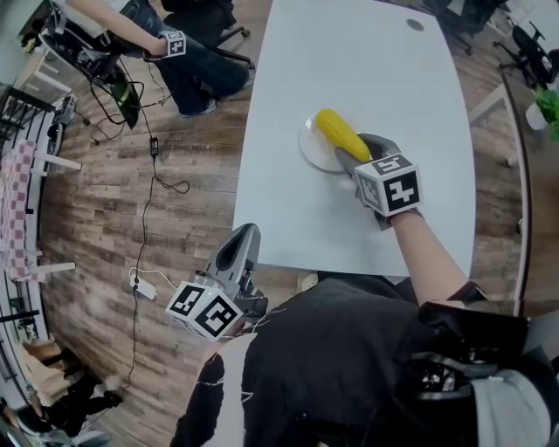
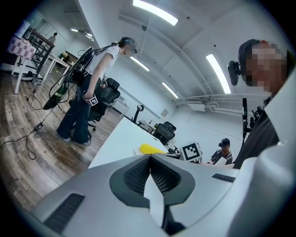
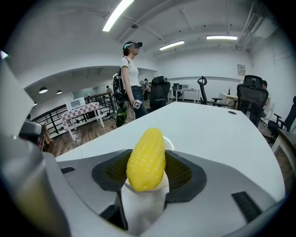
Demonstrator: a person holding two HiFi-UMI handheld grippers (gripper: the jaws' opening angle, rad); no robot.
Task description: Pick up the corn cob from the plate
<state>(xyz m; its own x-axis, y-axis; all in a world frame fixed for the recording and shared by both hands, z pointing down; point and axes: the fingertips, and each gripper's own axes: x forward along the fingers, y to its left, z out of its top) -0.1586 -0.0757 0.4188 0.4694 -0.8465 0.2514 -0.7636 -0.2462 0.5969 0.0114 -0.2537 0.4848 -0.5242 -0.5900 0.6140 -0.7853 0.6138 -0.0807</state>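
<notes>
A yellow corn cob [image 1: 341, 134] lies over a small white plate [image 1: 313, 148] on the white table [image 1: 367, 79]. My right gripper [image 1: 360, 157] is shut on the corn cob's near end; in the right gripper view the corn cob [image 3: 147, 158] sits clamped between the two dark pads [image 3: 181, 171], with the plate's rim [image 3: 169, 142] showing behind it. My left gripper [image 1: 238, 251] hangs off the table's near left corner, over the floor, jaws closed together with nothing in them. In the left gripper view the corn cob [image 2: 151, 149] shows far off above the shut gripper [image 2: 150, 158].
A person [image 1: 188, 52] with a marker cube stands on the wood floor left of the table, also seen as a person [image 3: 132, 83] beyond the table. Cables [image 1: 153, 175] trail on the floor. Office chairs [image 3: 252, 99] stand at the far side. A dark round hole [image 1: 415, 24] marks the table's far end.
</notes>
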